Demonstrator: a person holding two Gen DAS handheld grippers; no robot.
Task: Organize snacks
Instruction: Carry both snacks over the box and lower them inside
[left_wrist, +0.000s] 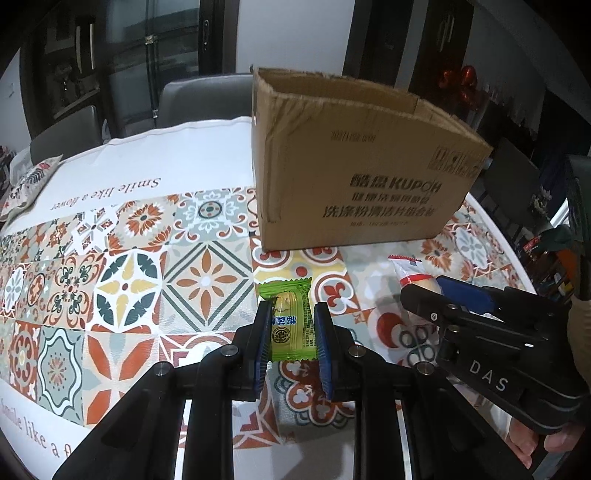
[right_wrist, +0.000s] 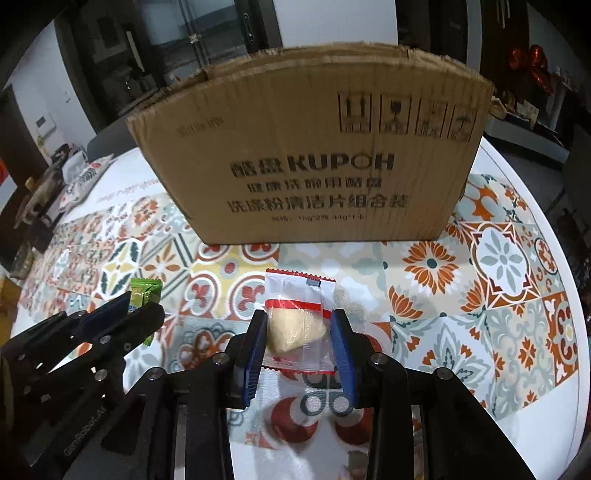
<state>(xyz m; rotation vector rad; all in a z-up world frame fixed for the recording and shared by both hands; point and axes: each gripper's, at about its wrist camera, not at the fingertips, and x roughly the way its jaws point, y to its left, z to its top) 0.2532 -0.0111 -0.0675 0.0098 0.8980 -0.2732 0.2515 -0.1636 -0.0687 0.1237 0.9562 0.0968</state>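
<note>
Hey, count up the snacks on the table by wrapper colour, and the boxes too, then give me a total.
Green-wrapped snack: 1
Red-and-clear-wrapped snack: 1
Cardboard box: 1
Total: 3

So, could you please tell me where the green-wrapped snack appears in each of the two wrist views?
Left wrist view: the green-wrapped snack sits bottom centre, between the fingers of the left gripper.
Right wrist view: it shows at the left edge, mostly hidden behind the left gripper.
Shared landmark: the cardboard box stands on the patterned tablecloth behind the snack in both views.
</note>
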